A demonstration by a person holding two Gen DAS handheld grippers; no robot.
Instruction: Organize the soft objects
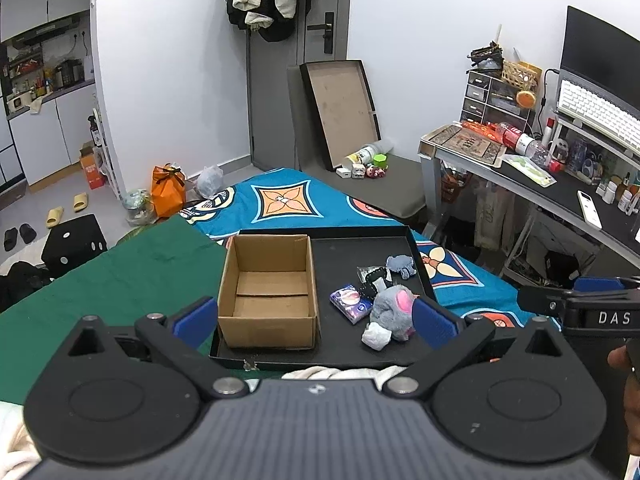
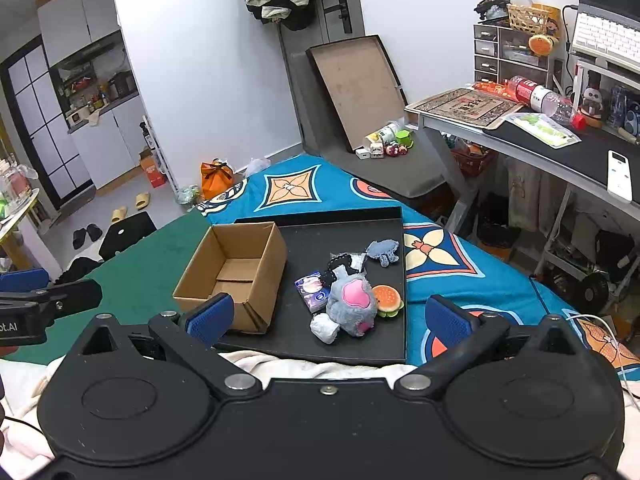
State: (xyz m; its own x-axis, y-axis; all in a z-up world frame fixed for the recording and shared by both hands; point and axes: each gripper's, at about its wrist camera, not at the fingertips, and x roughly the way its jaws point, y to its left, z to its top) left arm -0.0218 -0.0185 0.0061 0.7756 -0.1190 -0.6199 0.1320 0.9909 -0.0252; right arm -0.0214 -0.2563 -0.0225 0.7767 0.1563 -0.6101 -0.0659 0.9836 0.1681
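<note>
A black tray [image 1: 360, 248] [image 2: 384, 344] lies on the bed. In it stands an empty cardboard box [image 1: 270, 292] [image 2: 236, 272] at the left. To its right lie a grey plush with pink patches [image 1: 394, 312] [image 2: 352, 304], a small grey-blue plush [image 1: 400, 266] [image 2: 384, 251], a black-and-white soft item [image 1: 372, 280] [image 2: 344, 262], a tissue pack [image 1: 349, 302] [image 2: 310, 290] and a burger toy [image 2: 387, 300]. My left gripper [image 1: 314, 322] is open and empty, near the tray's front edge. My right gripper [image 2: 330, 318] is open and empty, also before the tray.
The bed has a blue patterned cover [image 2: 436, 256] and a green cloth [image 1: 132, 276]. A cluttered desk [image 1: 560, 184] stands at the right. A grey chair [image 2: 400, 176] with small toys and a leaning box lid [image 1: 340, 108] stands behind the bed.
</note>
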